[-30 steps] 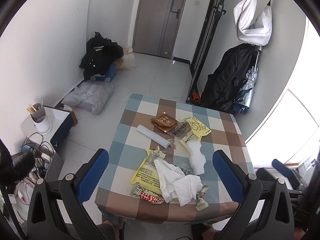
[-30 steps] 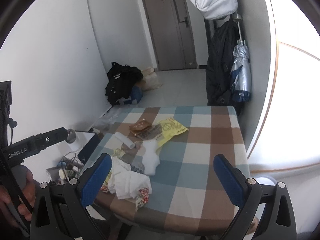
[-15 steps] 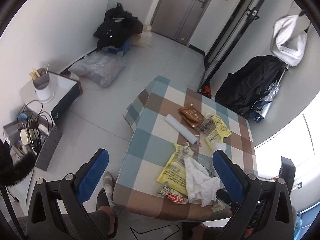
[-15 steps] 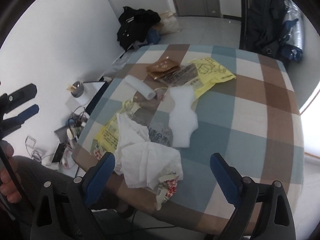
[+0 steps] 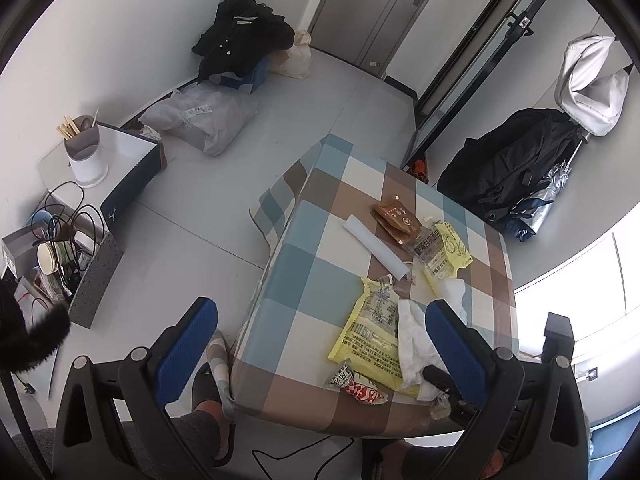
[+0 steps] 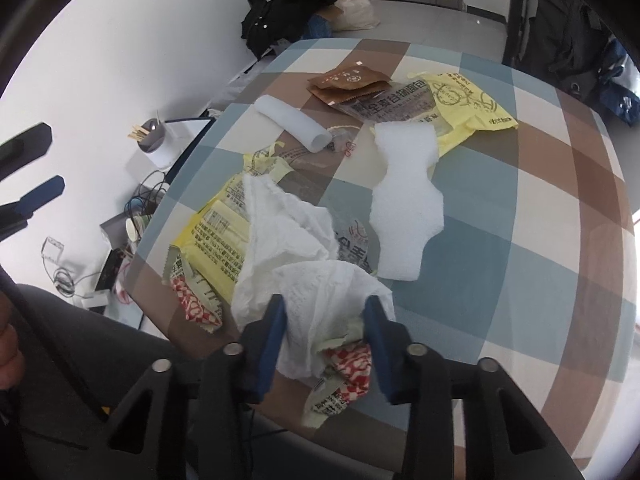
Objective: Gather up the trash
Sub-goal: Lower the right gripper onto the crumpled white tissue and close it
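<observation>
Right gripper (image 6: 325, 320): pointed down at the near table edge, jaws closing, with the crumpled white tissue (image 6: 304, 264) sat right between the blue pads; the pads look to be touching its sides, but a firm squeeze can't be confirmed tbh.

Left gripper (image 5: 320, 344): held up over the table's near left corner, jaws spread wide, nothing between them.

White tissue: bunched up at the near edge of the table, draped over the yellow wrapper (image 6: 218, 236) and a red-and-white checked snack packet (image 6: 192, 300).

Yellow wrapper: laid flat, printed side up, partly hidden under the tissue.

White foam piece (image 6: 404, 200): flat on the cloth just beyond the tissue, well clear of the pads.

White paper roll (image 6: 294, 122): lying on its side further back, near the brown sachets (image 6: 348, 82).

Yellow bag (image 6: 464, 108): at the far end of the pile, with a clear printed wrapper on top of it.

Table (image 6: 540, 208): covered by a blue, brown and cream checked cloth; all the trash is kept on its left half as seen from the right wrist.

Floor stuff: black clothes (image 5: 240, 40) heaped by the wall, a clear plastic bag (image 5: 204, 116) next to them, a cup of chopsticks (image 5: 82, 148) on a white box.

Person: a slippered foot (image 5: 212, 384) is seen under the table edge.
</observation>
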### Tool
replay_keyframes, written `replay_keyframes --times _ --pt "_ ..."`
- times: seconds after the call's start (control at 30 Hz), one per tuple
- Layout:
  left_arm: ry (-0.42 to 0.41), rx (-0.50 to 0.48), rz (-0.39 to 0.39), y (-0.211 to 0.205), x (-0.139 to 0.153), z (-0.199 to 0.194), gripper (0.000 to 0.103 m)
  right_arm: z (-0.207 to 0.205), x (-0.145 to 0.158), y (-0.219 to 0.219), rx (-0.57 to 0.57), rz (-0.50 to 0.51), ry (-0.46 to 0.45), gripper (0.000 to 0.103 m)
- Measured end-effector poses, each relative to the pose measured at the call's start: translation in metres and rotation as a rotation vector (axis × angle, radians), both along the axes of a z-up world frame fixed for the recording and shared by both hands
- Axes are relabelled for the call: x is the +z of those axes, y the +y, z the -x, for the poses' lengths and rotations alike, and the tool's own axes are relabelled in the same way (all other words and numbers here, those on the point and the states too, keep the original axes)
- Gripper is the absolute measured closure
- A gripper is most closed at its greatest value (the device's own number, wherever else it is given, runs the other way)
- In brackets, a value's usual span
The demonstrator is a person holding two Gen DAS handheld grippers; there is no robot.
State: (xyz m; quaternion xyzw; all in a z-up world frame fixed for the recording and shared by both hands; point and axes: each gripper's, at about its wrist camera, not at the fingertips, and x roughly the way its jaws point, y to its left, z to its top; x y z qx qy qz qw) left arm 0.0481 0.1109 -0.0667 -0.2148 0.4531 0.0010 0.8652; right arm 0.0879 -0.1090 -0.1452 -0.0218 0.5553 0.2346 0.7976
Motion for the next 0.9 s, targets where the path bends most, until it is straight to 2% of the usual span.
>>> replay_keyframes --times 0.53,0.6,0.67,0.73,0.8,0.83,0.9 --pt "0.035 -0.067 -0.098 -0.028 -0.007 -0.002 0.001 0.007 0.031 -0.040 -0.094 -0.142 -0.067 0.077" --pt "0.043 -0.081 -0.120 -0.034 -0.009 -0.002 0.001 0.009 0.035 -0.044 -0.101 -0.146 -0.086 0.081" --pt "0.050 -0.097 -0.129 -0.040 -0.011 -0.003 0.001 0.009 0.034 -0.050 -0.111 -0.149 -0.077 0.091" --pt "0.060 -0.114 -0.134 -0.046 -0.014 -0.004 0.001 0.010 0.035 -0.054 -0.116 -0.169 -0.066 0.094" --pt "0.070 -0.112 -0.146 -0.050 -0.015 -0.005 0.001 0.012 0.037 -0.059 -0.123 -0.165 -0.072 0.094" --pt "0.074 -0.110 -0.145 -0.051 -0.015 -0.005 0.001 0.013 0.036 -0.062 -0.129 -0.174 -0.069 0.091" --pt "0.079 -0.107 -0.123 -0.054 -0.015 -0.005 0.001 0.013 0.033 -0.066 -0.139 -0.194 -0.052 0.090"
